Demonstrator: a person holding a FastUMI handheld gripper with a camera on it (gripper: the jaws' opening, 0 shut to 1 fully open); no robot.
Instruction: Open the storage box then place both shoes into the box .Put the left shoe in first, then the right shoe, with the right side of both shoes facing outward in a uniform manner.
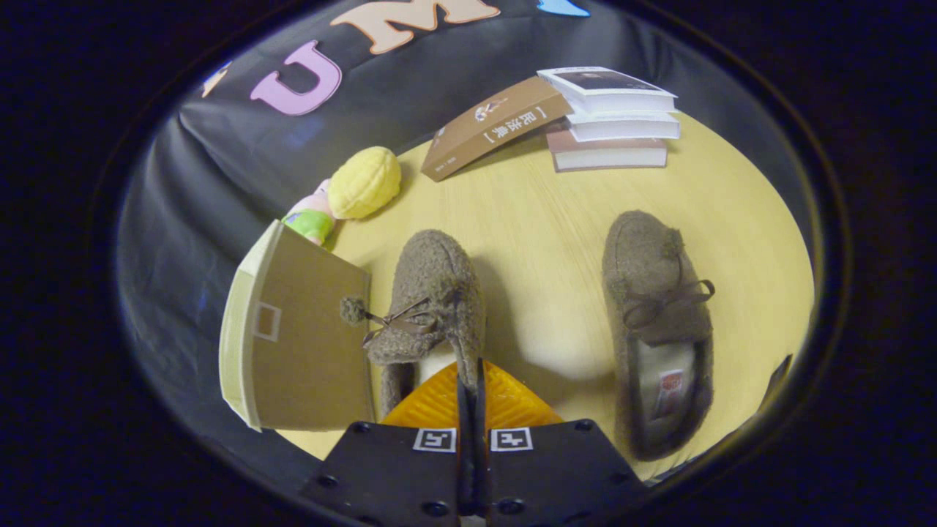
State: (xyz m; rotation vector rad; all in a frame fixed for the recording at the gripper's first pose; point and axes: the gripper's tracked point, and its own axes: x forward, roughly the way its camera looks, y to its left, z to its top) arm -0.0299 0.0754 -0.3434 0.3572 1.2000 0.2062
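Fleece is what the jaws (pixel 472 388) pinch: they stand pressed together on the heel rim of the left shoe (pixel 432 293), with only the thin collar between them. That shoe hangs or stands just ahead of the fingers, its long axis running straight away from them, toe far, heel near, a bow and pompom on its upper. Whether its sole touches the worktop (pixel 542 219) I cannot tell.

Just beside it sits the box (pixel 300 344), a brown carton with a pale edge, a flat brown face turned toward the camera. From this angle I cannot tell whether that face is a lid or a wall, nor whether the box is open. The shoe's side touches or nearly touches the box's near corner.

On the other side, well apart, the right shoe (pixel 659 322) lies on the worktop, parallel to the first, toe away, heel opening toward the gripper.

The coming move, as I judge it, turns on one relation: the box lies sideways from the held shoe, not ahead of it, so the shoe must travel across its own long axis and probably turn to enter.

Farther off lie a yellow toy (pixel 364 181), a leaning book (pixel 494 126) and a stack of books (pixel 615 117).
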